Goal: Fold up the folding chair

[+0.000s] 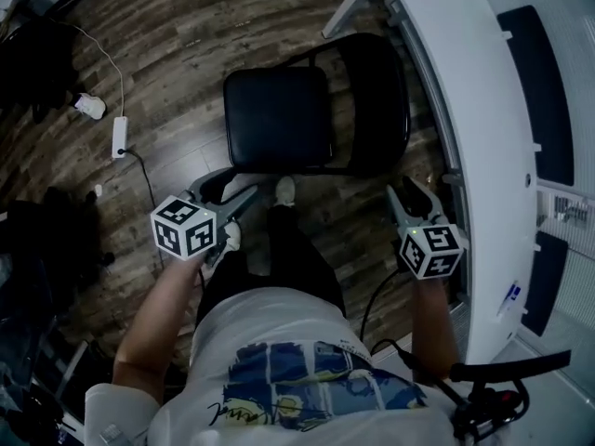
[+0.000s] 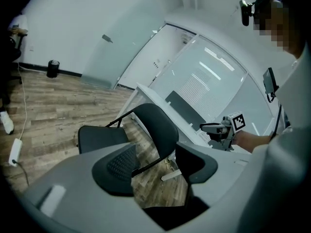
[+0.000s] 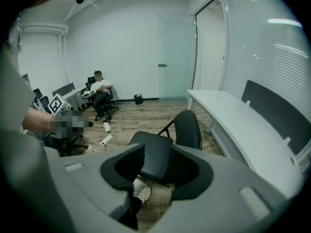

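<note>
1. Both your left tongs (image 1: 238, 191) and right tongs (image 1: 409, 198) are released, nothing between them.
2. Black padded folding chair (image 1: 316, 110) stands unfolded just ahead, sideways: seat (image 1: 277, 119) nearer your left, backrest (image 1: 376, 100) nearer your right, by the white desk (image 1: 465, 110).

One folding chair (image 1: 279, 119); two grippers: left gripper (image 1: 237, 190), right gripper (image 1: 403, 190); one desk (image 1: 465, 110); one power strip (image 1: 119, 137).
</note>
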A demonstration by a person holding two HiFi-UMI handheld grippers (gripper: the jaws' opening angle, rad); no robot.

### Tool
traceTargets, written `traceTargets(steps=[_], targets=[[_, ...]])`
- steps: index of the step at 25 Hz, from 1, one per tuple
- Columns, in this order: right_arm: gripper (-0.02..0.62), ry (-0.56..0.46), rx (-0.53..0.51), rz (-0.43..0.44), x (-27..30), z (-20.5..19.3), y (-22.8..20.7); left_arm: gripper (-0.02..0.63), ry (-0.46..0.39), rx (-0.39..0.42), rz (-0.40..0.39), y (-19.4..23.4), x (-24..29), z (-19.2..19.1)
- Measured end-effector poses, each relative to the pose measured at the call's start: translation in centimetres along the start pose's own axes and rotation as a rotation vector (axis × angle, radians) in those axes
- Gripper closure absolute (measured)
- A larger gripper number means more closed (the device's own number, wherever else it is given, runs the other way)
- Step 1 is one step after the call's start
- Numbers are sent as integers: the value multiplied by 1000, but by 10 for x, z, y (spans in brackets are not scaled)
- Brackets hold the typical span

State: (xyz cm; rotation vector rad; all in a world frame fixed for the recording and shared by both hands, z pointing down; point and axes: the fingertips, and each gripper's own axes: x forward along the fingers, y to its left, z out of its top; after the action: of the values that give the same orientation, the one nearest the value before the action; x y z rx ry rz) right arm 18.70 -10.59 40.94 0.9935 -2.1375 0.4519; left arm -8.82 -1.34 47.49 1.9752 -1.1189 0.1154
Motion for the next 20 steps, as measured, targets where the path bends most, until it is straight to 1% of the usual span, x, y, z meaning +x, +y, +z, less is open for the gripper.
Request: traceTargets(steps=[5,8,12,15,20], targets=[[430,55,42,-31,46,-10,-59,328,20,-68,49,41,43,-12],[428,91,62,-50,73,-21,-90,318,52,-100,71,64,68,-26],[401,125,137,-93,99,-38,-126,301,67,-151,89,97,98,-41],[387,128,194,-90,116,-46,-136,289,73,-187,127,129,111,-53],[387,135,236,-39,136,-60,-139,268,79,-274,187,175,131,-85]])
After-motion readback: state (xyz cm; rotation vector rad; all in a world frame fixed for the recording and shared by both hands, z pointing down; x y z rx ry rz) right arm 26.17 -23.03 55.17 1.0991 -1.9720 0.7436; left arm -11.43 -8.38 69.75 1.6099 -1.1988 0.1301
